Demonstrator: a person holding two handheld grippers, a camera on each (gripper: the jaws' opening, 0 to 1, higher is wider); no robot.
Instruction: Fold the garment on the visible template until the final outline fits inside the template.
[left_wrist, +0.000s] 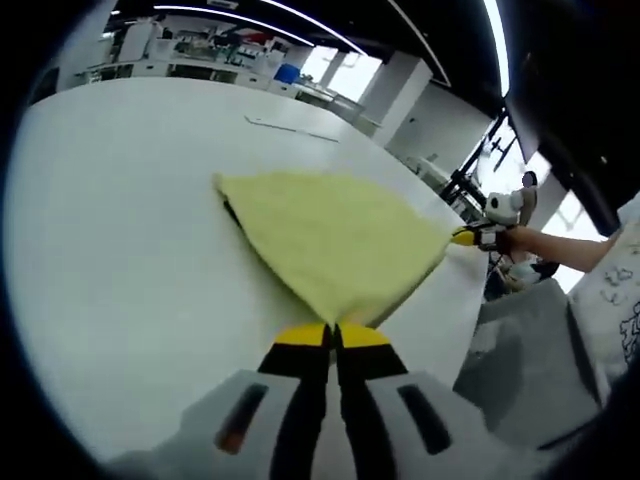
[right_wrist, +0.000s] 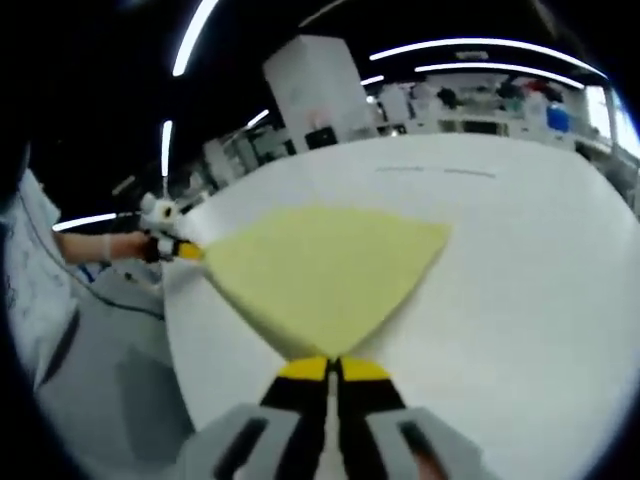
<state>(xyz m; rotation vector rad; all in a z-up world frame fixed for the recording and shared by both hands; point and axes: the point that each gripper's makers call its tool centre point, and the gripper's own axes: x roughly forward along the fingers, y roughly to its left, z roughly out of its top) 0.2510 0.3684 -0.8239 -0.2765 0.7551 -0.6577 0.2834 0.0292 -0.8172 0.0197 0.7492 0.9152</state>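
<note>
Pale yellow cloth garment (left_wrist: 335, 240), plain, no print; one uniform shade across the whole surface, a thin dark shadow line along its far-left edge. It lies on a plain white table (left_wrist: 130, 230) with a faint grey line marking far across the top.

Left gripper (left_wrist: 333, 335): yellow fingertip pads, black inner strips, light grey housing with dark slots, one showing an orange spot. Right gripper (right_wrist: 333, 367): same yellow tips, black strips, grey body.

Person's sleeve (left_wrist: 620, 280) at right: white with a fine dark line pattern. Grey fabric near it. Far background: white pillars, a blue container.
</note>
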